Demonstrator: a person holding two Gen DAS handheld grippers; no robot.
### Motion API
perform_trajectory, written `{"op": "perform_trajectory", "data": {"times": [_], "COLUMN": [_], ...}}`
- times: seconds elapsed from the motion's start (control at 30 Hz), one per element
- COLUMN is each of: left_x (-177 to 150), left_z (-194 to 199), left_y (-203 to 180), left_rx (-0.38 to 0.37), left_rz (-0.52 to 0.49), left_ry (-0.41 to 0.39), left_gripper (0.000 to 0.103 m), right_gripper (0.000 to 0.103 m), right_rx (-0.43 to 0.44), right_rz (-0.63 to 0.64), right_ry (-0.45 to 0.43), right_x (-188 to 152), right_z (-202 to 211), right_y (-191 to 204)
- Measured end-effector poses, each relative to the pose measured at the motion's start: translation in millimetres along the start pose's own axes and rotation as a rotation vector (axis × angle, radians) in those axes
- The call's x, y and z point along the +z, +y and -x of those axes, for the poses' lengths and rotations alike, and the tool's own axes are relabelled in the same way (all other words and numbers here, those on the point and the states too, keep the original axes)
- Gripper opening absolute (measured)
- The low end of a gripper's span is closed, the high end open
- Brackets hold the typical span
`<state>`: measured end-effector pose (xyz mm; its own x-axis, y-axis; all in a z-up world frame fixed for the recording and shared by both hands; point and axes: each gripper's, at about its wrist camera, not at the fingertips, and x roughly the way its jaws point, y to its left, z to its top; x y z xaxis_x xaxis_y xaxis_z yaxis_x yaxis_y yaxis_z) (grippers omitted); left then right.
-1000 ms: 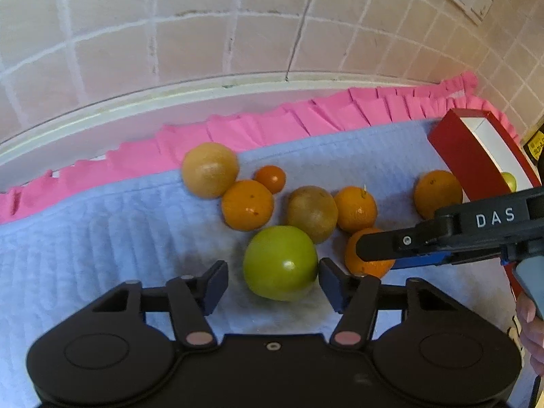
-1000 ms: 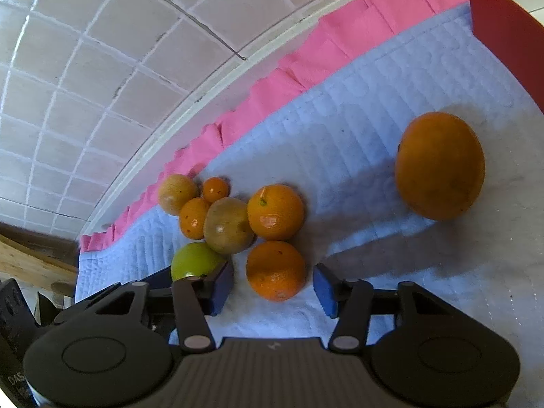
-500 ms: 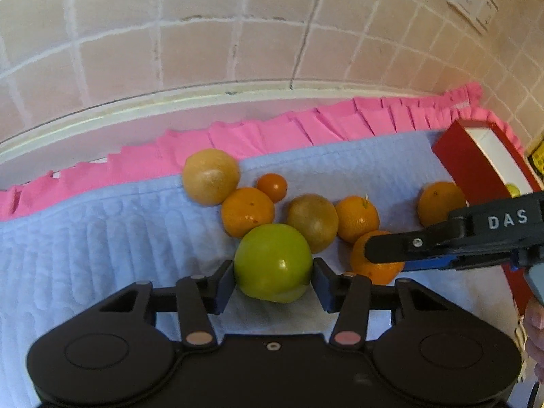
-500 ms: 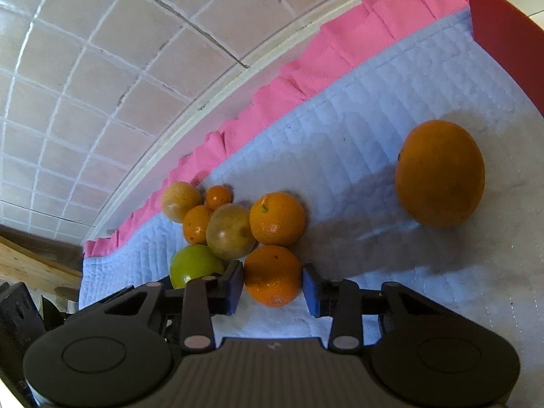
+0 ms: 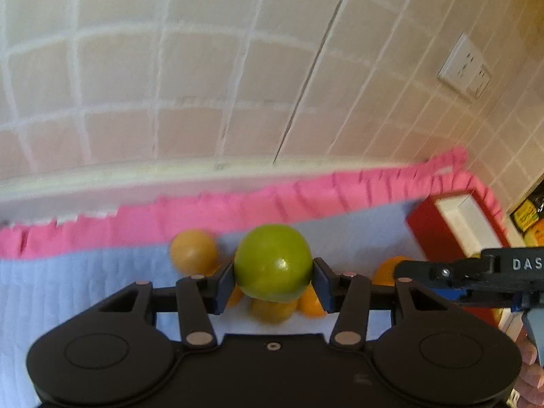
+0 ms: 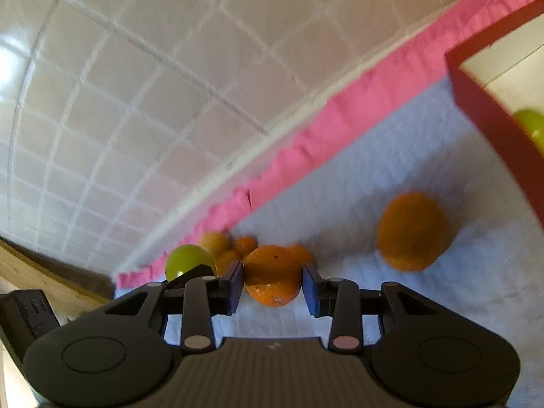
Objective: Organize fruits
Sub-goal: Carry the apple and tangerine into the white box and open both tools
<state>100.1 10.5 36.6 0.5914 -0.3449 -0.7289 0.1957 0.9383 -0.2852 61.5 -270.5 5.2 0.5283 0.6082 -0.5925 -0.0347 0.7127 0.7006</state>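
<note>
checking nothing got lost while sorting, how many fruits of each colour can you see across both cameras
green round fruits: 2, one in the left tongs, one in the red box
orange round fruits: 5, one in the right tongs
yellow-brown round fruits: 2
total: 9

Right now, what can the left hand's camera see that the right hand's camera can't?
Only the left wrist view shows the wall socket and the left gripper squeezing the green fruit. Only the right wrist view shows the right gripper squeezing an orange, plus another green fruit inside the red box. Both show the tiled wall, pink frill, blue cloth and fruit pile.
</note>
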Motion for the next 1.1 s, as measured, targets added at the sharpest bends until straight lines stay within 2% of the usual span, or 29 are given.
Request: {"op": "perform_trajectory", "data": {"times": [0.23, 0.4, 0.6, 0.83, 1.1], "left_x": [38, 57, 66, 55, 31], "left_z": [4, -3, -23, -60, -112], "left_y": [-53, -105, -176, -244, -282], "left_rx": [-0.047, -0.095, -0.179, -0.252, -0.283], "left_rz": [-0.038, -0.085, -0.160, -0.238, -0.250], "left_ry": [-0.046, -0.061, -0.049, 0.027, 0.149], "left_gripper": [0.058, 0.058, 0.058, 0.058, 0.058], "right_gripper": [0.039, 0.039, 0.039, 0.039, 0.039], "right_rx": [0.029, -0.008, -0.050, -0.130, -0.188], "right_rz": [-0.047, -0.077, -0.168, -0.271, -0.371], "right_ry": [-0.159, -0.264, -0.351, -0.392, -0.372], "right_x": [25, 32, 35, 23, 15], "right_z": [71, 123, 174, 203, 201], "right_y": [-19, -47, -98, -161, -217]}}
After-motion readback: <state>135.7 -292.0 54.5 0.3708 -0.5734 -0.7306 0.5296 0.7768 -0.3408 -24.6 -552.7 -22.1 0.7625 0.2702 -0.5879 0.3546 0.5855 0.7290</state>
